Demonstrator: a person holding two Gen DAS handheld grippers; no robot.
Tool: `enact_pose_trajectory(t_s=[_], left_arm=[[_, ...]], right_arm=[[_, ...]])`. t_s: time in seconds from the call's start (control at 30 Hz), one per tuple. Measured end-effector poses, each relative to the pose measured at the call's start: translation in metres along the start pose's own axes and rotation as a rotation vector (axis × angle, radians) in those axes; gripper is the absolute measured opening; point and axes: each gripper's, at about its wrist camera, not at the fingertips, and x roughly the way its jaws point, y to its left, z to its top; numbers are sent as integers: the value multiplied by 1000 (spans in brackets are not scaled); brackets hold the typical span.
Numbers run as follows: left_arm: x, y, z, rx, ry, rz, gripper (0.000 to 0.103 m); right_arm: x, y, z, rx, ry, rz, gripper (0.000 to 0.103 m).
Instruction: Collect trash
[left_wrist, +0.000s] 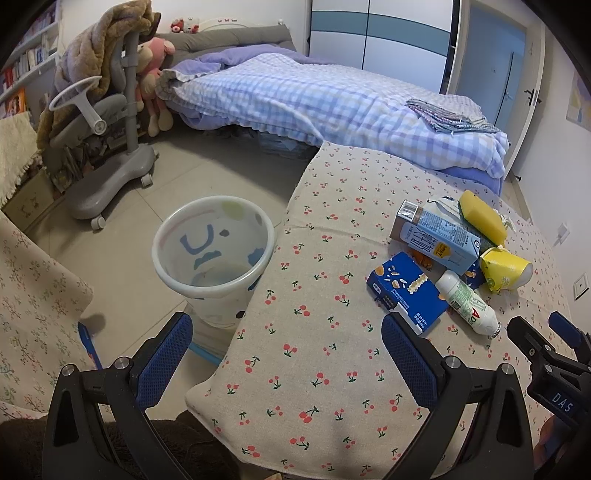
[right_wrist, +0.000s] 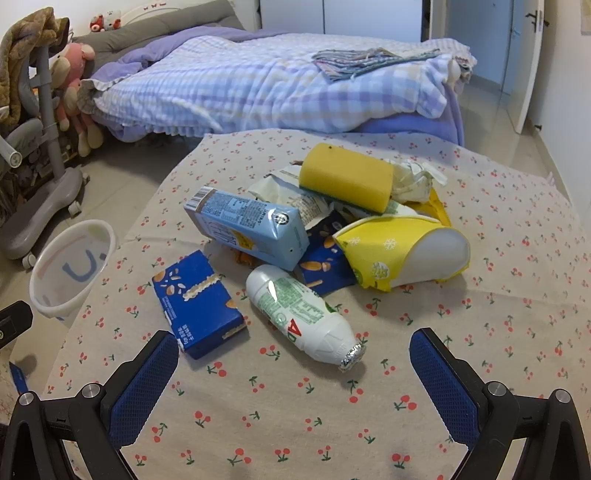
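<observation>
Bottle (right_wrist: 301, 315) lies flat, foil neck pointing toward open right gripper (right_wrist: 293, 384).

light: soft, even, a bit dim | shadows: faint | focus: sharp | edges: bent, dark corners | glare: small on bottle (right_wrist: 295, 310)

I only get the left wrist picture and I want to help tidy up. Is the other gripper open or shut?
Observer: Open. The right gripper has its fingers wide apart and holds nothing.
Operator: What's right in front of it?
Observer: The white bottle, lying on its side with its foil cap pointing toward the gripper.
Operator: Is anything hiding behind the yellow one on top?
Observer: Yes, a crumpled white paper lies against the right end of the sponge.
</observation>
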Motion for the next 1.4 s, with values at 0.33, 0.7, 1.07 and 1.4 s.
enact_pose_trajectory(t_s=[0.33,0.7,1.07,1.4], left_arm=[[-2,1,1,-3,-6,-2,103],[-2,3,-1,-5,-10,5,103],[-2,2,-1,-7,-13,8,103],[-2,2,-2,-9,-14,13,103]], right_arm=[[1,-2,3,21,-2,-3,103],[0,0,3,24,1,6,103],[-1,-2,3,30,-1,7,103],[-1,-2,3,29,-2,7,103]])
